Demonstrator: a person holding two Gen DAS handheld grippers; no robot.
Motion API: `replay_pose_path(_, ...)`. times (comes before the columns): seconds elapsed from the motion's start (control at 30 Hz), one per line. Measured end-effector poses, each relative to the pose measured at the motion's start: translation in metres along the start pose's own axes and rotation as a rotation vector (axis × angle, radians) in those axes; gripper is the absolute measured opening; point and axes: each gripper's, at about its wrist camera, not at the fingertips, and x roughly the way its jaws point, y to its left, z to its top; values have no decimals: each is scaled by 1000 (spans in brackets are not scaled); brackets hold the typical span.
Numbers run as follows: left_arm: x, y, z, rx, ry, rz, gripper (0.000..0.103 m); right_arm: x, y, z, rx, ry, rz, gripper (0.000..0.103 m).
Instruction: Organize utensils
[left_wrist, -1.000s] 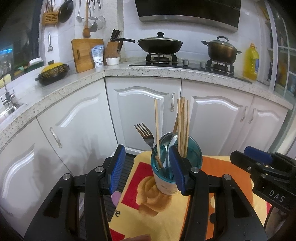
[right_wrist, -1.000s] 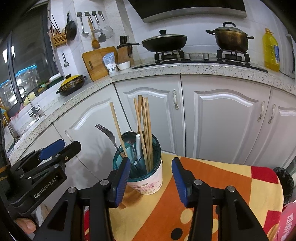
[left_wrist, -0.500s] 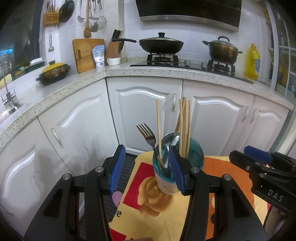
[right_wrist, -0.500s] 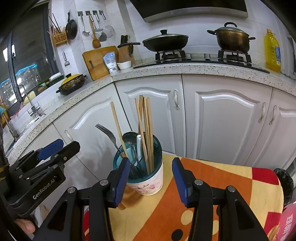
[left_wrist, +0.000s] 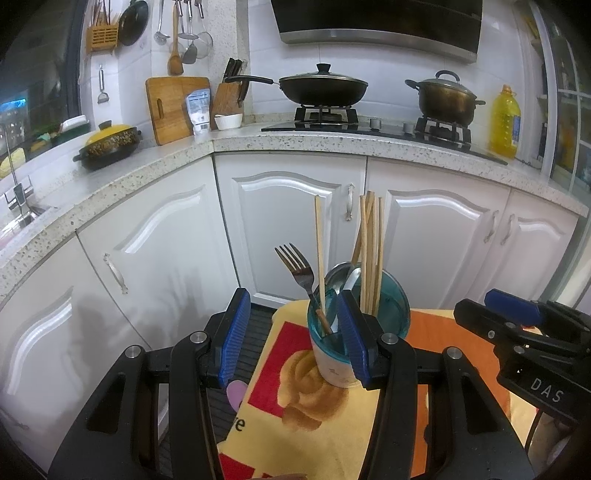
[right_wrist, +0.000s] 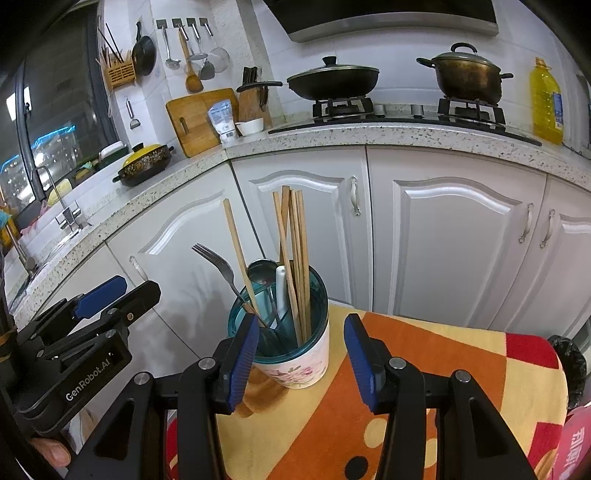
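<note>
The left gripper (left_wrist: 291, 336) is a black plastic frame with triangular cut-outs, round silver screws at the pivots, and blue ribbed pads (left_wrist: 233, 338) lining its jaws; seen at the lower left of the right wrist view, its side carries white "GenRobot.AI" lettering. The right gripper (right_wrist: 299, 360) has the same black body, silver screws and blue pads (right_wrist: 360, 363), and at the right edge of the left wrist view its side reads "DAS". A bare fingertip (right_wrist: 51, 451) with a pale nail shows at the lower left of the right wrist view.
</note>
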Motion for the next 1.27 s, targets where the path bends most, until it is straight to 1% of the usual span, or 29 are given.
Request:
replay_pose_path(0.77,-1,1,-4,-8,1,8,48,5,3,-2,-6,18,-3,48)
replay_pose_path(1.13,7,2,-8,-25,25,-8,48,8,-6,-6,2,32,-6,49)
replay_pose_path(1.27,12,3,-8,-33,37,-22,48,9,-18,-12,9,36,-15,50)
